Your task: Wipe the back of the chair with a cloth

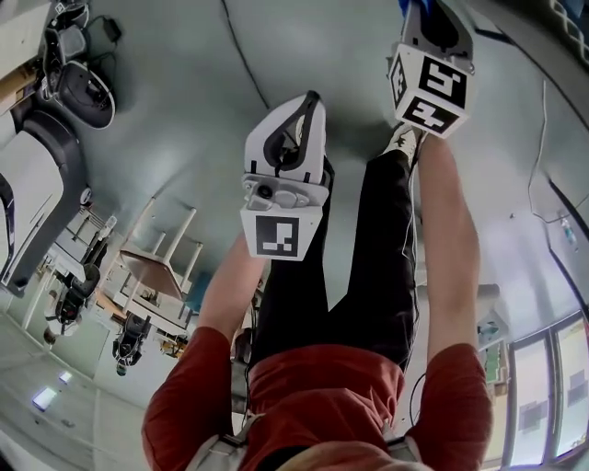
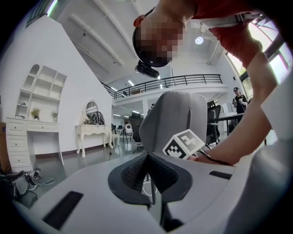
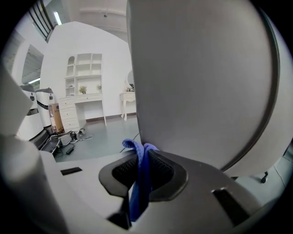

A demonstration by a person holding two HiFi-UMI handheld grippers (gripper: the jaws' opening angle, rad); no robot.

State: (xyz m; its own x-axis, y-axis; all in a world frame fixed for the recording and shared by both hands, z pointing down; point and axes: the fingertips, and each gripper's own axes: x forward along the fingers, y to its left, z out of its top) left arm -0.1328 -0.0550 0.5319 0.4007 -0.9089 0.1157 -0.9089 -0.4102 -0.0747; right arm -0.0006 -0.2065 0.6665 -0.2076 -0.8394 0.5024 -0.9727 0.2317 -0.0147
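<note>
Cloth (image 3: 138, 176): blue, soft fabric, bunched into a narrow folded strip, its looped end standing just above the dark ribbed fingers (image 3: 160, 171). It was clamped in the right gripper (image 3: 143, 160), close before the chair back (image 3: 201, 82); contact could not be told. That chair back was grey, smooth, broad, with a rounded edge. Left gripper (image 2: 149, 169): fingers pressed together, nothing between them.

Both my arms reach up-frame over the grey floor (image 1: 184, 110). My left gripper (image 1: 311, 106) is mid-frame, marker cube toward me, overlapping my black trousers (image 1: 368, 258). My right gripper (image 1: 433, 23) is at the upper right edge, with a sliver of blue cloth (image 1: 405, 5) beside it. A white table (image 1: 147, 267) is at left, well apart.
</note>
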